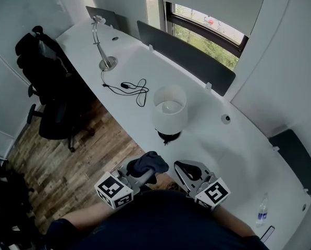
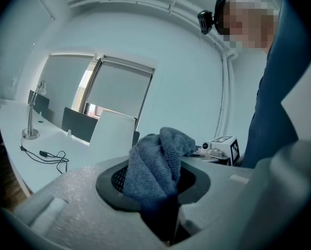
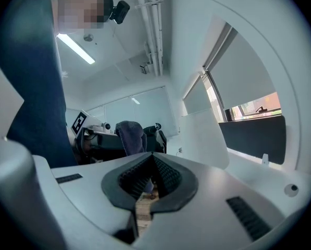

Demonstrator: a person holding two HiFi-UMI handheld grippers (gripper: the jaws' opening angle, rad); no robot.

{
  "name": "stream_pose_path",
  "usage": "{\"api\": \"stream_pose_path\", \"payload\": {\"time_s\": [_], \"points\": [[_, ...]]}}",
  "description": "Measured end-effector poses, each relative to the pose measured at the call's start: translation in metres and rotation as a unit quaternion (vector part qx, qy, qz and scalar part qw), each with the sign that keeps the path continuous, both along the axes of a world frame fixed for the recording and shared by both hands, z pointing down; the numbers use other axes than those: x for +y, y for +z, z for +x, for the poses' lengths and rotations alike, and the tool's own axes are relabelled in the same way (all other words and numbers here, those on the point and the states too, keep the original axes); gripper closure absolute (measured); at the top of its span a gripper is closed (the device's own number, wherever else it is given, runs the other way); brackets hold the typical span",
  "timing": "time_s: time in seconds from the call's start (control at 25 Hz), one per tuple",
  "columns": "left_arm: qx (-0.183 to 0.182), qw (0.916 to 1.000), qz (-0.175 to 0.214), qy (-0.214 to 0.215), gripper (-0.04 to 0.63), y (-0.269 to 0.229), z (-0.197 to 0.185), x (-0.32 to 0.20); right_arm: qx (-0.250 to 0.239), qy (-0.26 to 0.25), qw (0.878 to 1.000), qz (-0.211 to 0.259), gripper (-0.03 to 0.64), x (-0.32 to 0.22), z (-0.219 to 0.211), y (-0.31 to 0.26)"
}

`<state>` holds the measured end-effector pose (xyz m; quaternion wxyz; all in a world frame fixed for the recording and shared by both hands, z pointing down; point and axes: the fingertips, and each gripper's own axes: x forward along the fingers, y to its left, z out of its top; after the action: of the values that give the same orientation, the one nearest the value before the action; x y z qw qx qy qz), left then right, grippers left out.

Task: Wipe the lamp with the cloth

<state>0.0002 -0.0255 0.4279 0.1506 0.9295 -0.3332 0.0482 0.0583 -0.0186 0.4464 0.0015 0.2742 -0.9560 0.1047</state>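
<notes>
Head view: the table lamp (image 1: 170, 108) stands on the desk (image 1: 238, 155), ahead of both grippers.
Left gripper view: my left gripper (image 2: 160, 191) is clamped on the blue cloth (image 2: 158, 163) (bunched above the jaws); I'd press lightly.
Right gripper view: my right gripper (image 3: 147, 184) is closed, empty; it could steady the lamp.

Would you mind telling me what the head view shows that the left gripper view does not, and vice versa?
Only the head view: a water bottle, the lamp's dark base and a small round fitting in the desk. Only the left gripper view: the left tool up close, jaws shut on the blue cloth, plus ceiling pipes. Both: the cloth, the white lamp shade, a silver desk lamp, a black cable and the right tool.
</notes>
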Motion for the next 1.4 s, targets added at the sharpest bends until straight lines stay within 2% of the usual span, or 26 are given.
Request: {"api": "stream_pose_path", "payload": {"time_s": [0.2,0.48,0.88,1.24,1.4], "points": [[0.022,0.9997,-0.006,0.012,0.463,-0.004,0.004,-0.029,0.008,0.016,1.0,-0.007,0.606,-0.017,0.002,0.003],[0.03,0.9988,0.001,0.04,0.463,-0.017,0.016,-0.065,0.016,0.06,0.998,0.005,0.606,-0.031,0.014,-0.008],[0.042,0.9973,-0.004,0.061,0.463,-0.032,0.035,-0.096,0.014,0.091,0.996,0.022,0.606,-0.037,0.023,-0.02],[0.063,0.9949,-0.054,0.057,0.463,-0.013,0.034,-0.112,0.018,0.094,0.995,0.002,0.606,-0.046,0.023,-0.01],[0.06,0.9942,-0.069,0.057,0.463,0.0,0.031,-0.113,0.019,0.092,0.996,-0.003,0.606,-0.048,0.021,-0.008]]}}
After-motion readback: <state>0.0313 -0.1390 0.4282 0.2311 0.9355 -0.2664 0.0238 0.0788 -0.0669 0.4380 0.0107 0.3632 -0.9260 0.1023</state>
